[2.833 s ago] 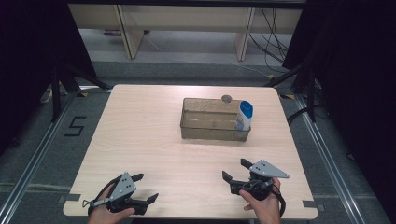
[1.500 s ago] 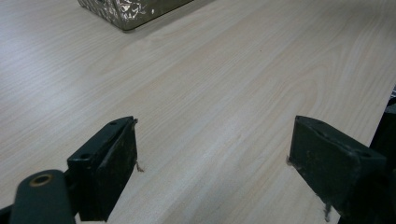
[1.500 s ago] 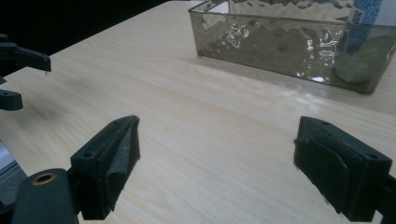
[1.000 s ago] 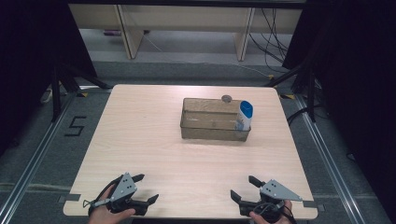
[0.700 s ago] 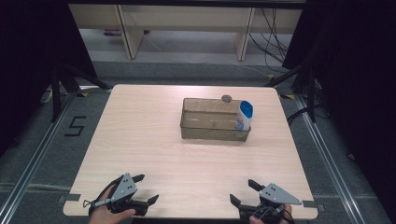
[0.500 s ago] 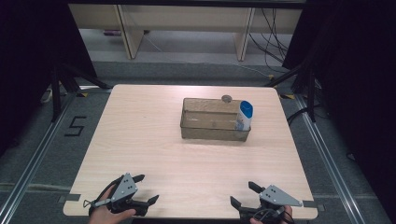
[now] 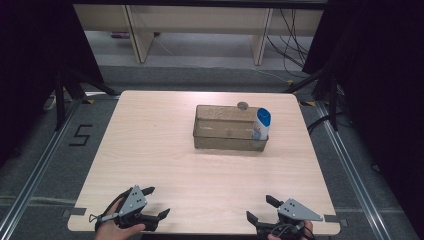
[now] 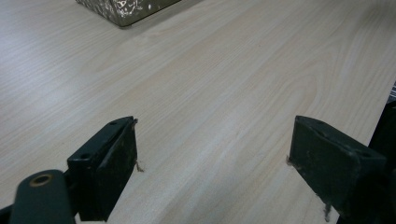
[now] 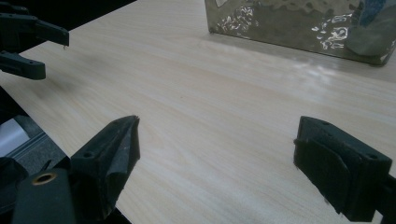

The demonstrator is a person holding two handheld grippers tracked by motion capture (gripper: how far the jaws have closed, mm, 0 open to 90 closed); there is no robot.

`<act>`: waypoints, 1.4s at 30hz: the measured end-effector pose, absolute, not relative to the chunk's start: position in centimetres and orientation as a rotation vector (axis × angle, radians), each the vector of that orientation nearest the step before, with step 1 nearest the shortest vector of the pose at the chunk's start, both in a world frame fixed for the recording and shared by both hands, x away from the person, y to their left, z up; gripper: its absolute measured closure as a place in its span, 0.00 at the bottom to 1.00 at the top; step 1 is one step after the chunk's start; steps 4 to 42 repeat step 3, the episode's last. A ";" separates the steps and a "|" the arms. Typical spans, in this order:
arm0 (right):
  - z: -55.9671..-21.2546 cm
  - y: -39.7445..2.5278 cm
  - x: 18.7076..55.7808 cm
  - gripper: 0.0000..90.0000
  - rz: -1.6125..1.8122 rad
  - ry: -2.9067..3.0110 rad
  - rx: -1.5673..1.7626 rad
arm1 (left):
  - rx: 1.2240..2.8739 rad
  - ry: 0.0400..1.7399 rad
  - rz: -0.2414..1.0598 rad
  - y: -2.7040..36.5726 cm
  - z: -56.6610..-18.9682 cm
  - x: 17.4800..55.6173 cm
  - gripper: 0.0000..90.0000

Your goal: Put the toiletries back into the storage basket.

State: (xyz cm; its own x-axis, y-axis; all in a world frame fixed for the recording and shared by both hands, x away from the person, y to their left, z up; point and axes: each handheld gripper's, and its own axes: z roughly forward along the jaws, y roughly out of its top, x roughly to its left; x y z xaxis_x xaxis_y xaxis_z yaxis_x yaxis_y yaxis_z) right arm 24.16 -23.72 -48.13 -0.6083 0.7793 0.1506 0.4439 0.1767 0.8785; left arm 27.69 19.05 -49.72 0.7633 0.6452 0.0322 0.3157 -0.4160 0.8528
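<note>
Currently both grippers sit low at the near edge of the worktop (image 7: 150, 145), each held in a hand, neither touching anything. Left gripper (image 7: 150, 204) is by the near left corner, grey three-cornered plate on top, jaws spread wide with nothing between them; left gripper view shows bare light wood grain between the two black jaws and a corner of the bin at the top edge. Right gripper (image 7: 261, 208) is by the near right corner, also with a grey plate, jaws wide apart and empty; right gripper view shows bare wood between them, the bin's textured wall up top, and the left gripper (image 9: 44, 39) farther off at upper left over the worktop's edge. Clear plastic bin (image 7: 225, 134) stands on the far half of the worktop, a bit right of centre, well apart from both grippers, long side facing the near edge. White bottle with blue cap (image 7: 262, 123) stands upright inside the bin at its right end, against the right wall. Small round grey thing (image 7: 243, 105) sits at the bin's far rim; can't tell if it's on the rim or on the worktop just behind. Left hand (image 7: 112, 229) is partly visible at the near edge under the left gripper.
</note>
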 end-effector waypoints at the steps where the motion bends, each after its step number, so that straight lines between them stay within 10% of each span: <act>1: -48.1 -23.7 24.2 0.17 1.405 2.126 1.162 | 2.028 0.721 0.447 19.1 -49.7 27.7 0.16; 42: -48.1 -23.8 24.2 0.17 1.398 2.116 1.161 | 2.027 0.720 0.448 19.0 -49.7 27.7 0.16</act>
